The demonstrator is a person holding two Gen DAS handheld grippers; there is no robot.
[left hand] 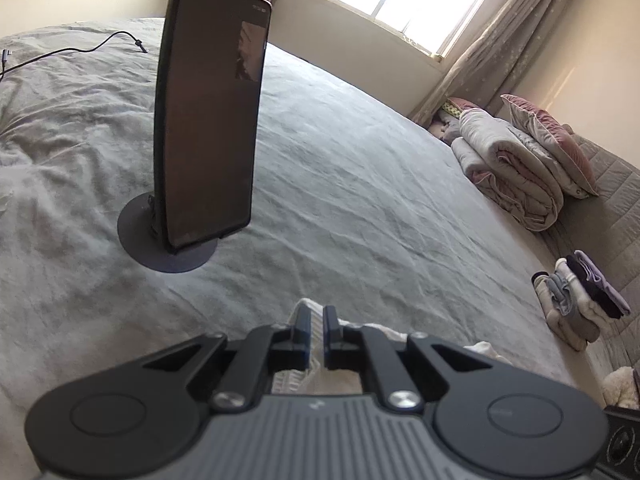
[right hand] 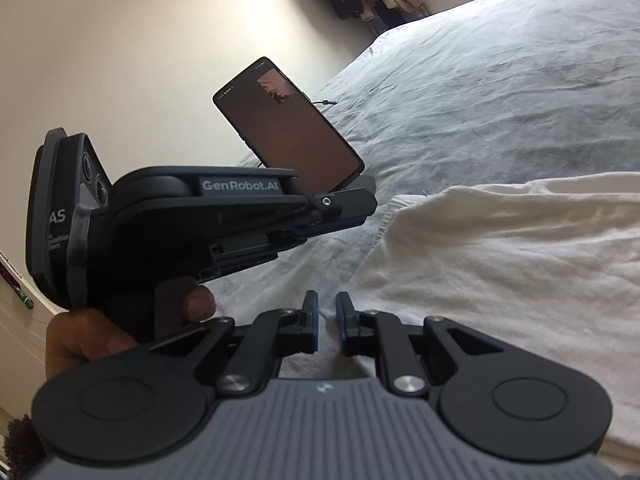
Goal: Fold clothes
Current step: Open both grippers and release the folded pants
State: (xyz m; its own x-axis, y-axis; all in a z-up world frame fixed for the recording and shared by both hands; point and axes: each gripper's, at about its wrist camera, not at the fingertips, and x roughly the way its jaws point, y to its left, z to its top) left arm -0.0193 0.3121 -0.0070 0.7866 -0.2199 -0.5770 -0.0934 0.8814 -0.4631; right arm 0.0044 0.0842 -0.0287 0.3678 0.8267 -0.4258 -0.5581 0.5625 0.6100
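A white garment [right hand: 500, 280] lies spread over the grey bed sheet [right hand: 480, 80], filling the right of the right wrist view. My right gripper [right hand: 327, 300] hovers low at the garment's left edge, its jaws a narrow gap apart, and the pads press on nothing I can see. A hand [right hand: 80, 340] holds my left gripper [right hand: 368, 204] at the garment's far corner. In the left wrist view that left gripper [left hand: 316, 312] is shut, with a fold of the white garment [left hand: 382, 330] pinched between its pads.
A dark phone [left hand: 208, 120] stands upright on a round stand [left hand: 168, 260] in the middle of the bed, with a cable [left hand: 80, 50] behind it. A rolled quilt [left hand: 512, 168], a pink pillow [left hand: 548, 140] and a stack of folded clothes [left hand: 576, 300] lie at the right.
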